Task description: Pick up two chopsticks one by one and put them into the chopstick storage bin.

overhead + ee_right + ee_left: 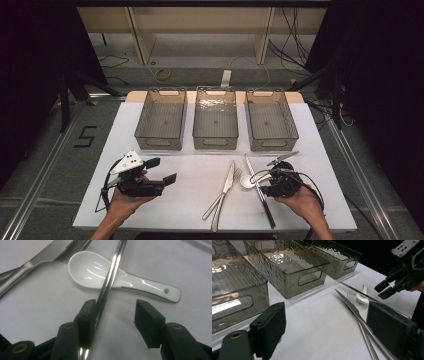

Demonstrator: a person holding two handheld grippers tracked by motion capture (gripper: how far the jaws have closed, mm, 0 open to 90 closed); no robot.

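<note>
Cutlery sorting looks barely started, I'd say. High view: three smoky clear plastic bins (215,125) sit in a row, all empty as far as I can see. Just in front of the middle bin lie a steel table knife (223,190), a steel fork (227,192), a white ceramic soup spoon (247,181) and a long metal chopstick (258,187). The right gripper (272,176) is down at the spoon; the left gripper (162,170) hangs off to the left of the bins, jaws wide, holding nothing.

Left gripper view: same bins, still nothing in them, cutlery on the white tabletop (317,322).

Right gripper view: jaws are open, one touching the chopstick, which lies across the spoon. Nothing is gripped yet, so every piece is left to sort.
</note>
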